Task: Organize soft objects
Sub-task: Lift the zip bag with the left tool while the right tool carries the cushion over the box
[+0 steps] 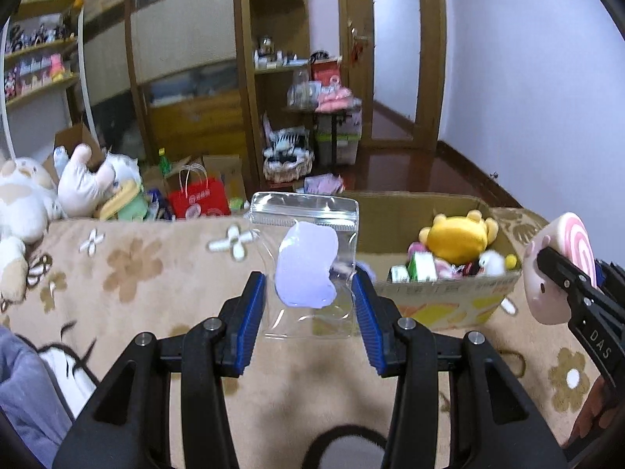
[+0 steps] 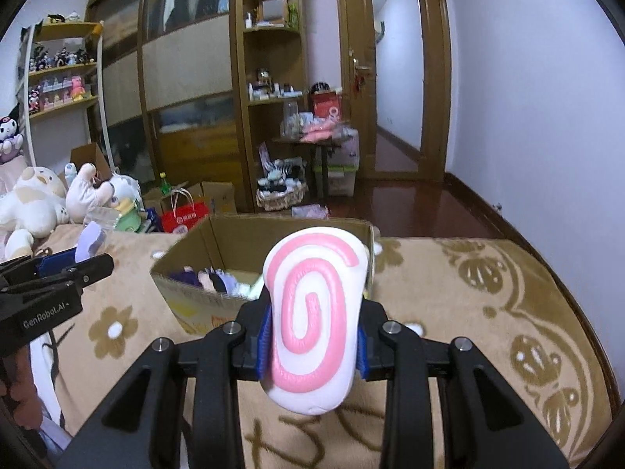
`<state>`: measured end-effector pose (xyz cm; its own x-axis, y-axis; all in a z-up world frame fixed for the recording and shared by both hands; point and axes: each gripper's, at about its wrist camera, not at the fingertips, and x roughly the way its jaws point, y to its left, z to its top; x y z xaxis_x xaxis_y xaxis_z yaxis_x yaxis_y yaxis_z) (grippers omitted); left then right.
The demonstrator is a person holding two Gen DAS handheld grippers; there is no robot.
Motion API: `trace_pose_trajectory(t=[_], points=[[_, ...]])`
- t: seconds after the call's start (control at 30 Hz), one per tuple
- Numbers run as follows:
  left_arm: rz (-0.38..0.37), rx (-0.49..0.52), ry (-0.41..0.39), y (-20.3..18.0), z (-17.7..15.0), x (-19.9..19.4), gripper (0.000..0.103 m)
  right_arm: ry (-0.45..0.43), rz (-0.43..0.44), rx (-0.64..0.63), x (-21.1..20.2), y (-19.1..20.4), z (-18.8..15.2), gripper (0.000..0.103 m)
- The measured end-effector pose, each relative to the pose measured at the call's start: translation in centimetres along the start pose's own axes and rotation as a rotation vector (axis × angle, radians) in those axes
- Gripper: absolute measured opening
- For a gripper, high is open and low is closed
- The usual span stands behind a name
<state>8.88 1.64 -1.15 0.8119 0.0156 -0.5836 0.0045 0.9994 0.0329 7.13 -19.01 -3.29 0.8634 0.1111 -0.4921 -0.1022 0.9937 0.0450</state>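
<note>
While both grippers hang above a bed covered by a beige flowered blanket, an open cardboard box sits on it at the far right, already partly filled. A yellow plush and several smaller soft toys lie inside, so some sorting looks done. Larger plush animals are heaped at the far left edge of the bed (whether they belong to this job cannot be told).

Nearer, the right gripper pinches a squishy white toy with a pink swirl between its blue pads, held upright just in front of the box. The left gripper pinches a clear zip bag by its sides; a small lilac soft piece sits inside the bag.

Both items are in the air, neither yet in the box. What seems left is to carry each over the box and release it, then see to any remaining loose toys.
</note>
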Motion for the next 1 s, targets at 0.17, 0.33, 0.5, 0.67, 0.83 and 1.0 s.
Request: trace_pose_trajectory(t=[0.17,0.33,0.5,0.67,0.83,1.0], points=[[-0.008,0.033,-0.056,-0.8,2.0,0.2,0.044,-0.054,0.021,-0.02,0.1,0.5,1.7,0.034],[-0.016,0.063,-0.108,-1.1,4.6,0.6,0.044,-0.098,0.033,-0.048,0.6,1.2,3.1,0.034],[-0.024,0.12,-0.125,-1.7,6.9,1.5,0.044,-0.124,0.051,-0.055,2.0,1.7,4.6,0.034],[-0.032,0.155,-0.133,-2.2,7.8,1.3,0.044,-0.13,0.06,-0.054,3.1,2.0,5.0,0.035],[-0.051,0.163,-0.13,-2.8,8.0,2.3,0.044,-0.104,0.063,-0.042,4.7,1.7,5.1,0.036],[-0.059,0.206,-0.092,-3.8,7.4,5.2,0.045,-0.07,0.068,-0.025,6.9,0.8,4.3,0.037]])
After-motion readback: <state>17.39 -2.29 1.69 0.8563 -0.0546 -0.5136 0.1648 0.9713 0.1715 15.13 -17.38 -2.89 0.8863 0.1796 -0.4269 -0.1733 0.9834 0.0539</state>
